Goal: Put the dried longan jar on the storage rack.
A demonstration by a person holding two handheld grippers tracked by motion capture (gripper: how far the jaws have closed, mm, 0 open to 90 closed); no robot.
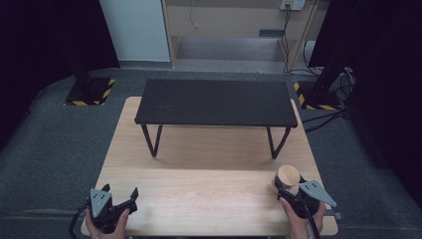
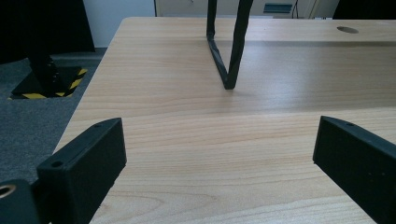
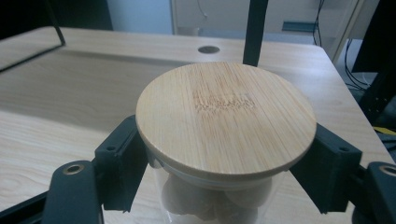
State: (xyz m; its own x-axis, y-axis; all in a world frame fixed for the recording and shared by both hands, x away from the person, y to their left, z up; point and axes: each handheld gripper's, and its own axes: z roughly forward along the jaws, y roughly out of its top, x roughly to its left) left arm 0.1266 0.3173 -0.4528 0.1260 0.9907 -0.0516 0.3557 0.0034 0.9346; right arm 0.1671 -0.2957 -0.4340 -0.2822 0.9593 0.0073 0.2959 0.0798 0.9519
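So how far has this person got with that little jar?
Early on, it seems. Done: the right claw has closed around the glass jar, just under its bamboo lid. In hand: the jar, near the wooden table's right front corner. Left: moving it anywhere; the black shelf is bare, and the left claw is open, holding nothing.

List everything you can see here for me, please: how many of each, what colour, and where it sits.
Clear glass jar with round bamboo lid: one, pale wood lid, pale lumps inside; near right corner of the table, between the right gripper's jaws.
Light wooden table: one, pale wood; centre of the room.
Low black shelf on thin metal legs: one, black; standing on the table's far half.
Black posts with yellow-black striped bases: two; on the grey floor, left and right of the table.
Left gripper: one, black; near left corner, jaws wide apart, held in a hand.
Right gripper: one, black; closed on the jar.
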